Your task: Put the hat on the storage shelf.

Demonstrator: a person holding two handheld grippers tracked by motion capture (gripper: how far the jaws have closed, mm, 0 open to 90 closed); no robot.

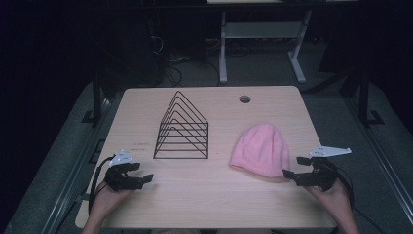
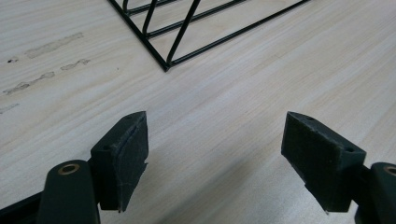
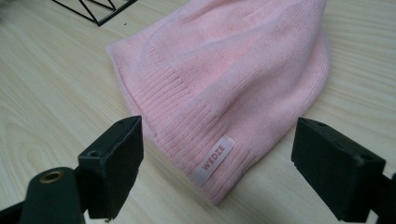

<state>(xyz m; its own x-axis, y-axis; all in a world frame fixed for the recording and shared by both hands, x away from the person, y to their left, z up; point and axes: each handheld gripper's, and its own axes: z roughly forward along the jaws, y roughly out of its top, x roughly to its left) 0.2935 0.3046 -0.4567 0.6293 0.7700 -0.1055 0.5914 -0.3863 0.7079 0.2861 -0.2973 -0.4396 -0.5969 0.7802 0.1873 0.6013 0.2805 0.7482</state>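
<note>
A pink knitted beanie (image 1: 260, 149) lies flat on the right half of the wooden table (image 1: 209, 195). Its ribbed brim and a small label (image 3: 216, 157) reading WEDZE face my right gripper (image 1: 298, 167), which stands open just right of the brim, touching nothing. In the right gripper view the beanie (image 3: 229, 74) lies just beyond the wide-apart jaws. A black wire rack (image 1: 182, 127) with triangular dividers stands at the table's middle left. My left gripper (image 1: 142, 173) is open near the front left, with the rack's corner (image 2: 166, 65) ahead of it.
A round cable hole (image 1: 245, 99) sits near the table's far edge. Beyond the table are dark floor, cables and the white legs of another desk (image 1: 223, 53). Bare wood stretches between the two grippers along the front.
</note>
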